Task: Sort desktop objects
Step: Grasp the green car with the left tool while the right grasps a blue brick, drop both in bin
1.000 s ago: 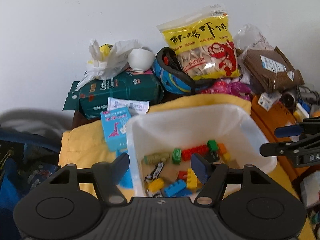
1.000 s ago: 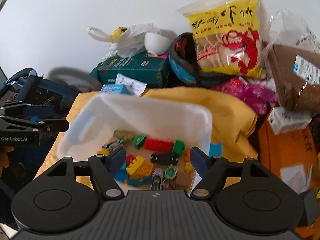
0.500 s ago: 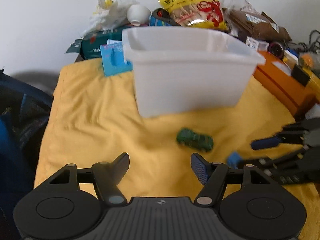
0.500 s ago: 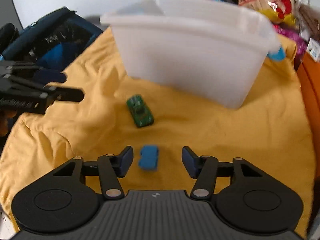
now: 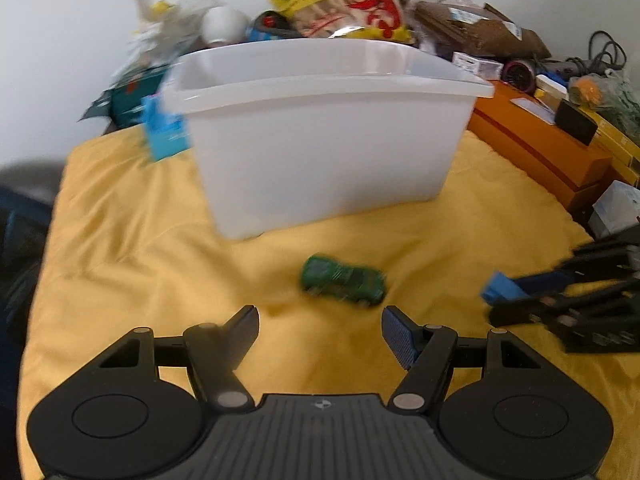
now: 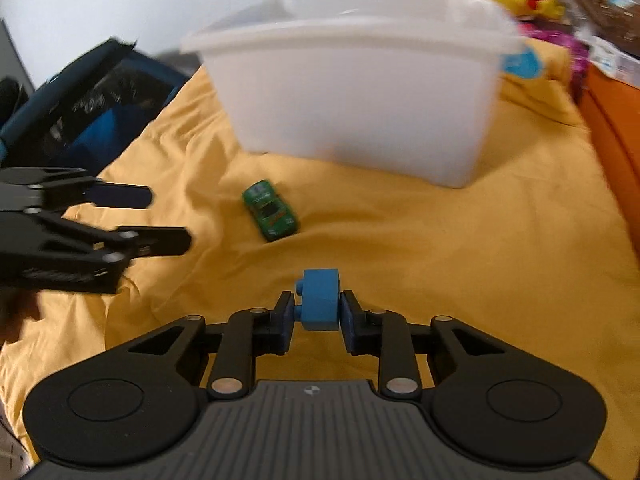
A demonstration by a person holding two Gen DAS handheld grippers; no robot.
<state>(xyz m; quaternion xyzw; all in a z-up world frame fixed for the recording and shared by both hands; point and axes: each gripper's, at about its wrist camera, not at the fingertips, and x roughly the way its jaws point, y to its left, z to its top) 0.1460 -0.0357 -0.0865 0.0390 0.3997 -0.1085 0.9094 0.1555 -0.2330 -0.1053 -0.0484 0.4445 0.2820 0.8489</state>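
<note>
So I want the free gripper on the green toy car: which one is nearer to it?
Left. The left gripper sits open right before the green toy car; the right gripper, clamping a blue block, is farther off.

right tongs (image 6: 316, 312) now clamping blue brick (image 6: 320, 300)

Yellow cloth (image 5: 132, 264) over the work surface, wrinkled. Behind, against a white wall (image 5: 72, 20): yellow snack bag (image 5: 340, 0) with red print, white cup (image 5: 224, 24), crumpled white plastic bag (image 5: 168, 32), dark green box (image 5: 128, 100), brown package (image 5: 480, 32). Orange box (image 5: 540, 148) along the right edge, small black box (image 5: 576, 126) on top, cables (image 5: 604, 52) further back. Dark blue bag (image 6: 88, 108) off the left side.
</note>
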